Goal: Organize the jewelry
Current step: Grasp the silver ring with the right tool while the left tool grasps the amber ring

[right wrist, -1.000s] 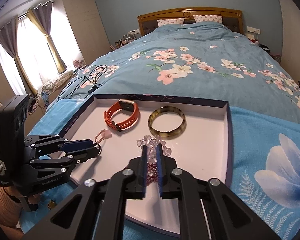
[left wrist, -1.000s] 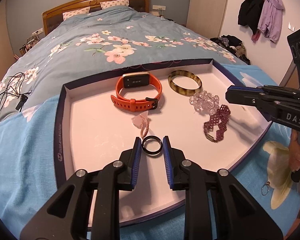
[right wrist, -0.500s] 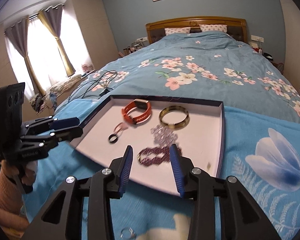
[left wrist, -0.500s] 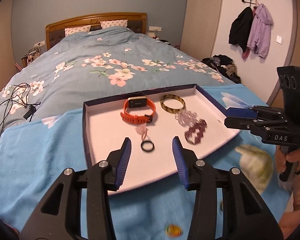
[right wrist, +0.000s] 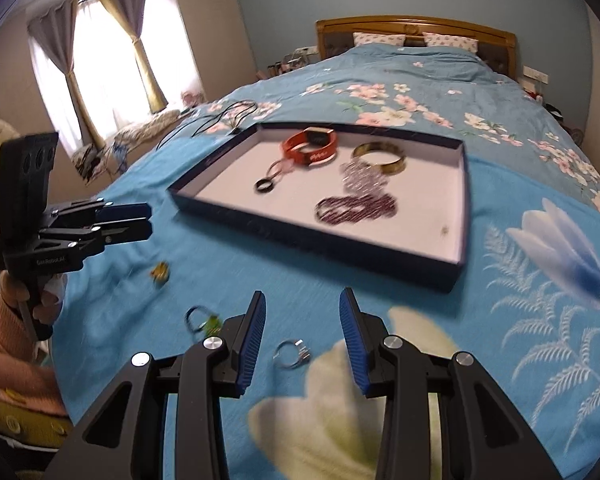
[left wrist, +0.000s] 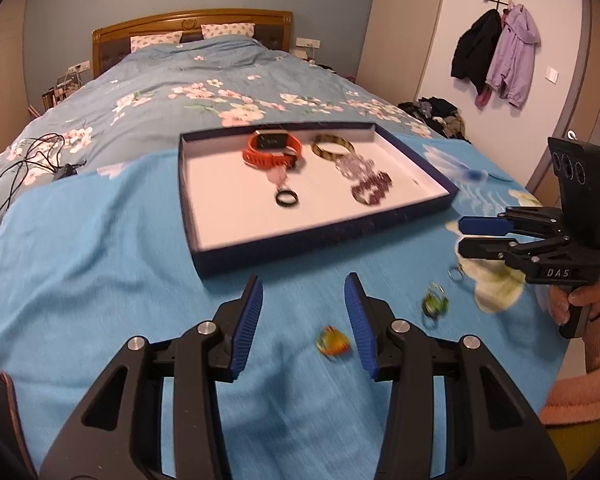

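A dark blue tray (left wrist: pixel 320 244) (right wrist: pixel 300 236) on the blue blanket holds an orange watch band (left wrist: pixel 272 150) (right wrist: pixel 310 150), a tortoise bangle (left wrist: pixel 332 147), a clear bead bracelet (left wrist: pixel 354 166), a purple bead bracelet (left wrist: pixel 372 192) (right wrist: pixel 356 206) and a black ring (left wrist: pixel 287 199) (right wrist: pixel 265 187). My left gripper (left wrist: pixel 303 280) (right wrist: pixel 146 222) hovers open in front of the tray, an orange ring (left wrist: pixel 332 345) lying by its right finger. My right gripper (right wrist: pixel 302 296) (left wrist: pixel 464 236) is open over a silver ring (right wrist: pixel 292 354). A green ring (left wrist: pixel 434 304) (right wrist: pixel 202 320) lies between them.
Black cables (left wrist: pixel 40 152) lie on the floral bedspread left of the tray. Coats (left wrist: pixel 496 48) hang on the right wall above a clothes pile. A hand in a pink sleeve (left wrist: pixel 580 300) holds the right gripper. Curtained windows (right wrist: pixel 112 60) stand at the left.
Both grippers drew back out of the tray to the near blanket and opened. The black ring and the purple bracelet stayed in the tray. Loose rings on the blanket came into view.
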